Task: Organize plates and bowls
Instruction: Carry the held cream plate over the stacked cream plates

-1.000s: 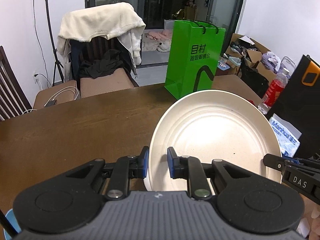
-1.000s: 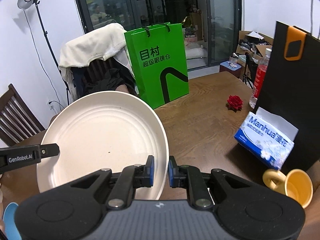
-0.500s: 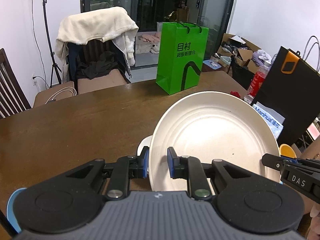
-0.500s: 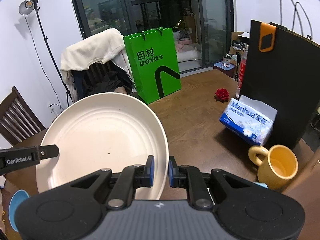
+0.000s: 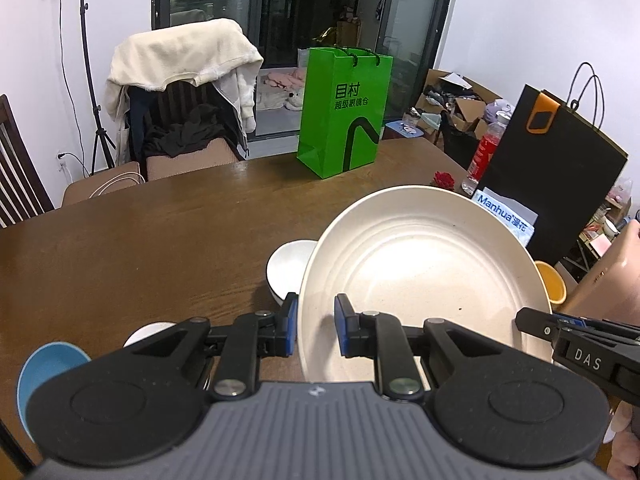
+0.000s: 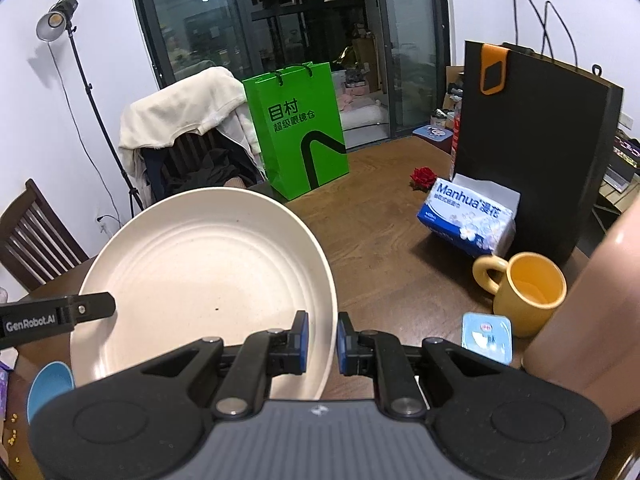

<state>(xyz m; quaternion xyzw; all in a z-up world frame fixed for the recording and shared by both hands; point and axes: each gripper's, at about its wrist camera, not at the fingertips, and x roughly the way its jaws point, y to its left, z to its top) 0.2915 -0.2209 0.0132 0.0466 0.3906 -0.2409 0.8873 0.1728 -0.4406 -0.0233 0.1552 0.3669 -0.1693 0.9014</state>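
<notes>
Dark brown wooden table (image 5: pixel 120 240). Far side has a green bag (image 5: pixel 344 112), black bag (image 6: pixel 532 152) on the right with tissue pack (image 6: pixel 468 216), red rose (image 6: pixel 423 176) and yellow mug (image 6: pixel 528 292) near it. White bowl (image 5: pixel 286 268) sits mid-table.

Both cameras sit close behind their tongs, above the near edge of the worktop (image 5: pixel 120 232), facing the far windows. The left view stands left of the right one. Both share the plate (image 5: pixel 424 276) and green bag (image 6: pixel 298 132).
</notes>
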